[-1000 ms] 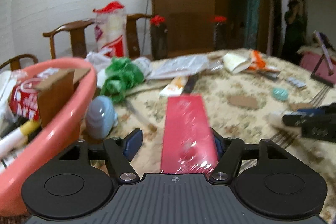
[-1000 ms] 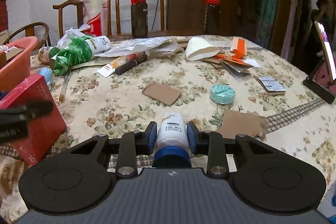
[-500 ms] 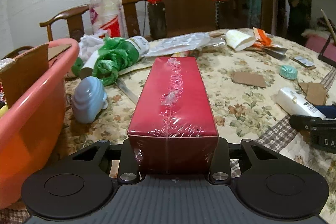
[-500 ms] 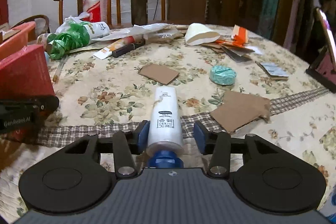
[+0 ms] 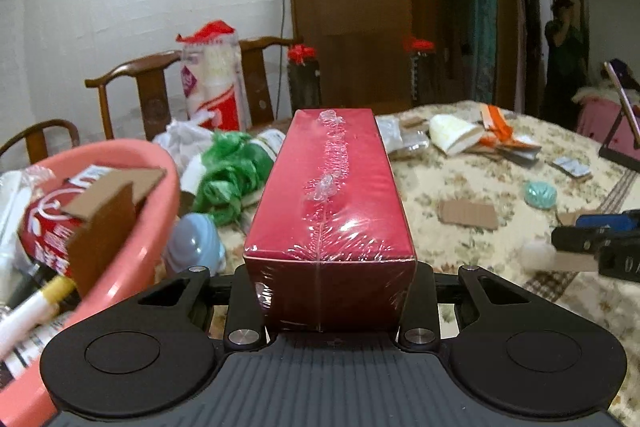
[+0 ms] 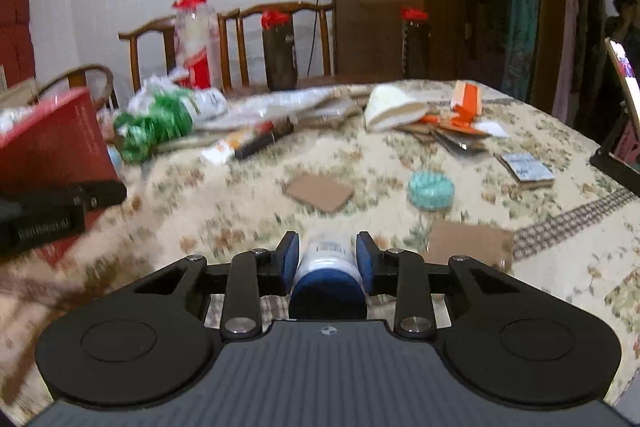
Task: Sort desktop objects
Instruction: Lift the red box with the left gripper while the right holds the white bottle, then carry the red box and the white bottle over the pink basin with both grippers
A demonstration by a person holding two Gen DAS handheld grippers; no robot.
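A red box wrapped in clear film [image 5: 328,187] runs lengthwise away from the camera, and my left gripper [image 5: 330,283] is shut on its near end, holding it above the table. The right wrist view shows the same red box [image 6: 56,143] at the left, with the left gripper [image 6: 60,211] under it. My right gripper [image 6: 327,255] is closing its jaws, and its blue pads [image 6: 291,259] press on a white tube with a blue cap [image 6: 328,267], seen end-on and lifted. The right gripper [image 5: 600,239] also shows at the right edge of the left wrist view.
A pink basin [image 5: 136,227] full of packets stands at the left, with a pale blue object [image 5: 196,247] and a green bag [image 5: 228,179] beside it. On the floral cloth lie cardboard pieces [image 6: 320,191], a teal round thing [image 6: 431,187] and papers. A person [image 5: 564,67] stands in the doorway.
The left jaws closed on the red box and raised its near end. The right jaws loosened around the tube lying on the table, then closed on it again and lifted it.
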